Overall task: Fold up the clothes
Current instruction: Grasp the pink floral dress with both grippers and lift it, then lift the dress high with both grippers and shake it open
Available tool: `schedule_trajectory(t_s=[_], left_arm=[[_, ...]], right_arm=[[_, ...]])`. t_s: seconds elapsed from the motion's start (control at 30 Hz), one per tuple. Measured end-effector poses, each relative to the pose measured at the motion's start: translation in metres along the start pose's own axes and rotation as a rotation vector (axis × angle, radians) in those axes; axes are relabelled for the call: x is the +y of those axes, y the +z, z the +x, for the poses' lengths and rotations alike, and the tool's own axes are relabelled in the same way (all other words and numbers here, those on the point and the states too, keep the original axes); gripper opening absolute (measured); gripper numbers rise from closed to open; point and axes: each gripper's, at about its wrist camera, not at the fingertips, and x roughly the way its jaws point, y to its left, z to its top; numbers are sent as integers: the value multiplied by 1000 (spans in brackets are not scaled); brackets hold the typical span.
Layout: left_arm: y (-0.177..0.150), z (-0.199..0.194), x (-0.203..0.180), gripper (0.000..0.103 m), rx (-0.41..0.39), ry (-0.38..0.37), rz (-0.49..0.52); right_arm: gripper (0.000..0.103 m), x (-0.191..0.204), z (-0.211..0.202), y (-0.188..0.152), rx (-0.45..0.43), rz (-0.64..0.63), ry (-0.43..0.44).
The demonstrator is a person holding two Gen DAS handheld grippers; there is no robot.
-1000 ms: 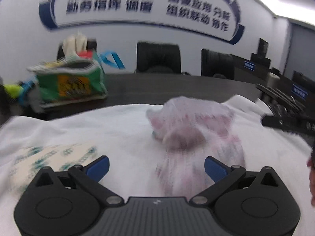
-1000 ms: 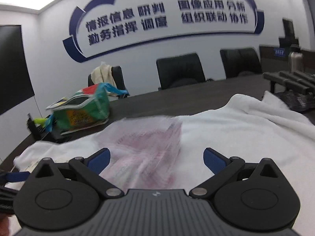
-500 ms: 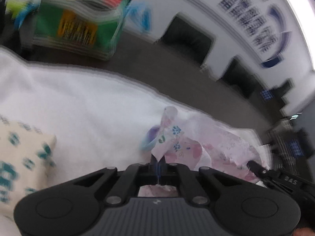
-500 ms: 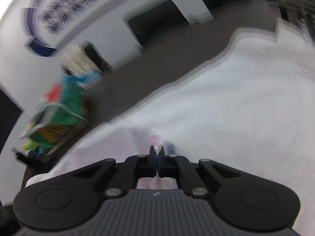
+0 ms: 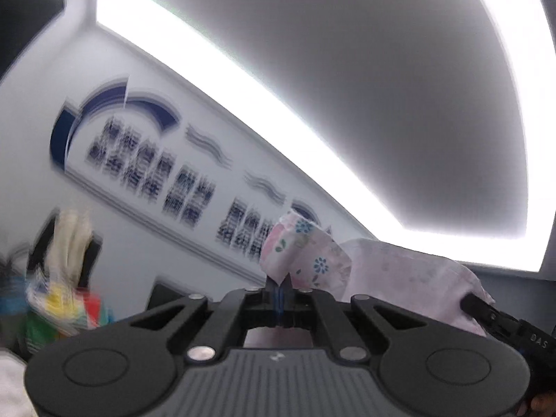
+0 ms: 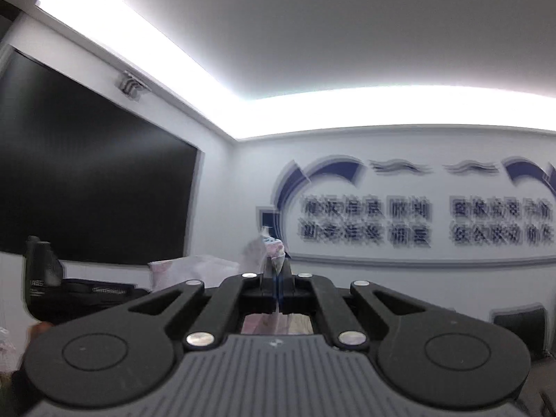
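Note:
A pink floral garment is lifted into the air, stretched between both grippers. My left gripper is shut on one corner of it, and the cloth runs off to the right toward the other gripper's black body. In the right wrist view my right gripper is shut on another corner of the pink floral garment, with more cloth trailing left toward the left gripper's body. Both views tilt up at the wall and ceiling; the table is out of sight.
A green printed bag and a chair draped with pale cloth sit low at the left. A dark wall screen fills the left of the right wrist view. A black chair back shows at lower right.
Both grippers went from open above the garment on the white-covered table to shut on its corners, then swung upward with it; the views now tilt toward wall and ceiling.

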Motion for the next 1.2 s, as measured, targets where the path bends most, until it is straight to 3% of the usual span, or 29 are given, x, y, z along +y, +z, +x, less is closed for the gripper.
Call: schedule_trajectory(t_s=[0.1,0.23,0.3,0.43,0.57,0.6,0.7,0.77,0.8,0.87,0.93,0.97,1.0,1.03,1.1,1.13,1.2], left_arm=[[38,-60,-33,0,-124,-12,68],[55,-92,-72,0,-202,31,95],[53,-83,-80,0,-199,84,105],[34,-39,-65,0,-144,202,94],[-19,47,-5,0,-5,345,85],[-35,71,12,0,30,382,97],[-121,129,73,15,217,492,159],[-172,144,105,23,348,552,203],[-195,137,114,25,398,543,215],[-231,115,124,35,488,526,227],[-253,78,117,50,578,485,217],[-263,54,106,52,626,440,205],[-272,31,96,53,673,396,194],[-287,13,87,60,702,331,167],[-334,-6,65,72,772,220,141],[-360,-16,49,73,812,181,149],[-394,-22,28,73,875,233,251]], right_arm=[[0,25,-45,39,-104,-1,50],[0,30,-66,68,-152,45,52],[0,23,-59,69,-140,75,43],[0,-21,-4,31,-22,163,-4],[0,-69,73,-35,162,258,-100],[0,-82,92,-62,218,274,-142],[1,-124,145,-146,383,323,-278],[8,-160,169,-228,582,327,-429],[19,-179,180,-270,687,326,-508],[22,-211,170,-340,832,337,-637],[28,-232,143,-381,847,384,-659],[34,-239,130,-396,851,420,-649],[46,-241,116,-404,842,437,-637],[58,-242,105,-410,830,436,-626],[71,-244,100,-410,848,421,-594],[75,-246,99,-409,859,413,-577],[75,-243,111,-424,916,452,-534]])
